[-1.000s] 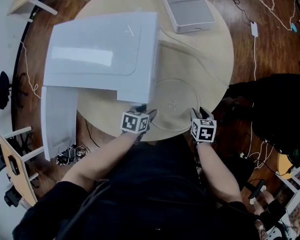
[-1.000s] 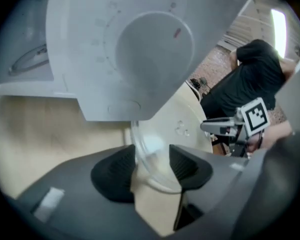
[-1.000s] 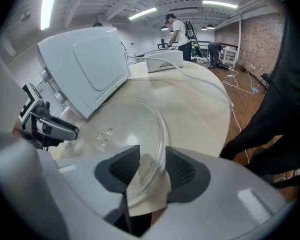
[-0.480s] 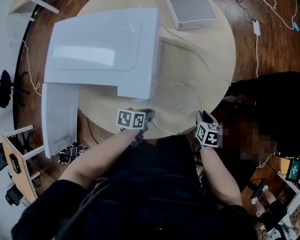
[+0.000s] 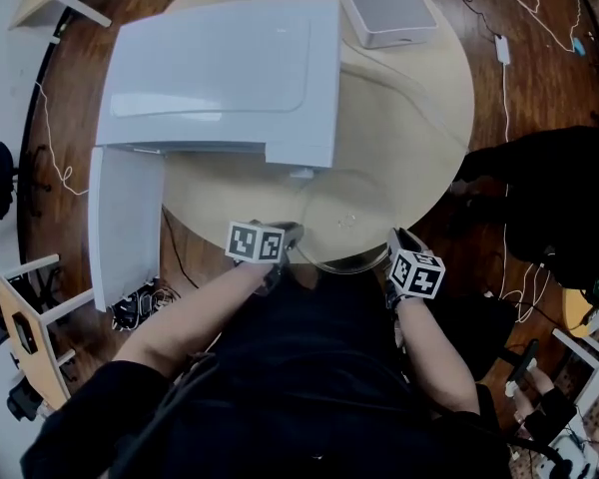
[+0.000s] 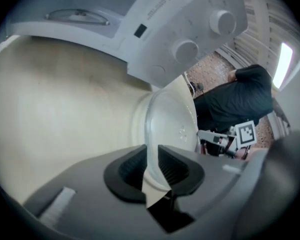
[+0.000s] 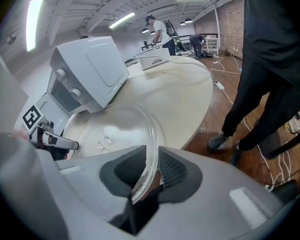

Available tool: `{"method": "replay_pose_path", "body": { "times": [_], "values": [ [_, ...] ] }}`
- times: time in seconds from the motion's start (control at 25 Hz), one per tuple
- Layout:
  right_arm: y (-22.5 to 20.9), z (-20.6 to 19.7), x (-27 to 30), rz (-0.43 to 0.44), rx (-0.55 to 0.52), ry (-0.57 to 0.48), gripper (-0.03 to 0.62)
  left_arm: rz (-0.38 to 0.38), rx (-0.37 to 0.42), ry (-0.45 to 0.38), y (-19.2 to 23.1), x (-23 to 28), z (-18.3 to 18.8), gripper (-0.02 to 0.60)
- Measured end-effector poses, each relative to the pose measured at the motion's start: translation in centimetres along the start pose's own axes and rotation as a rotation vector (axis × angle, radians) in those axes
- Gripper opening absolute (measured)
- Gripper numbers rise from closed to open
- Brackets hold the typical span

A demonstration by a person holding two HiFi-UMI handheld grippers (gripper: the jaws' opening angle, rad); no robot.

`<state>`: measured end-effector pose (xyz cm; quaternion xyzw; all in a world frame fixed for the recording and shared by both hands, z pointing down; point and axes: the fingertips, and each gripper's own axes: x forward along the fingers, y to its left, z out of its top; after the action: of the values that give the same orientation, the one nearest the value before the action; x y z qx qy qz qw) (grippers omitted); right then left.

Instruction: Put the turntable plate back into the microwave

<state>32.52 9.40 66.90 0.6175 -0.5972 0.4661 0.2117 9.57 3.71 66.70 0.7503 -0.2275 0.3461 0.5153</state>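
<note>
Pinching clear turntable plate (image 5: 347, 218) rim — left gripper (image 5: 293, 234), right gripper (image 5: 393, 238), jaws just closing — plate outline faint.

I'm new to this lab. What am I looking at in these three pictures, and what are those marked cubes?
No robot: a person holds a gripping tool in each hand; the marked cubes are part of them. One picture looks down from a head camera, the other two from cameras on the tools. On the table stand a white microwave, door open, and a white box. The left tool and right tool have just been closing and now pinch the glass turntable plate at its rim.
</note>
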Motion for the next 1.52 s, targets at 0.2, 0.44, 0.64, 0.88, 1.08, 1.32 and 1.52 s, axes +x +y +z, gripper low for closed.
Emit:
{"method": "replay_pose_path", "body": {
  "times": [0.2,0.44,0.64,0.88,1.08,1.32,1.52],
  "values": [
    [4.0,-0.8,0.7,0.033,-0.02,0.002,0.069,0.021,-0.024,-0.028,2.7,-3.1,-1.6,0.072],
    [10.0,-0.8,2.4,0.086,-0.051,-0.001,0.067,0.059,-0.067,-0.079,7.0,-7.5,-2.6,0.074],
    [14.4,0.0,3.7,0.136,-0.085,-0.022,0.06,0.092,-0.087,-0.124,9.6,-10.9,-3.1,0.074],
    [18.0,0.5,4.9,0.161,-0.086,-0.043,0.06,0.099,-0.082,-0.203,11.7,-14.3,-1.9,0.072],
    [20.3,2.2,5.2,0.162,-0.079,-0.092,0.06,0.084,-0.055,-0.262,13.0,-16.3,0.0,0.069],
    [22.3,4.3,5.3,0.149,-0.068,-0.143,0.061,0.069,-0.045,-0.296,14.4,-17.7,1.5,0.069],
    [23.2,6.7,6.1,0.166,-0.043,-0.171,0.057,0.079,-0.057,-0.333,15.1,-18.3,3.0,0.072]
  ]
}}
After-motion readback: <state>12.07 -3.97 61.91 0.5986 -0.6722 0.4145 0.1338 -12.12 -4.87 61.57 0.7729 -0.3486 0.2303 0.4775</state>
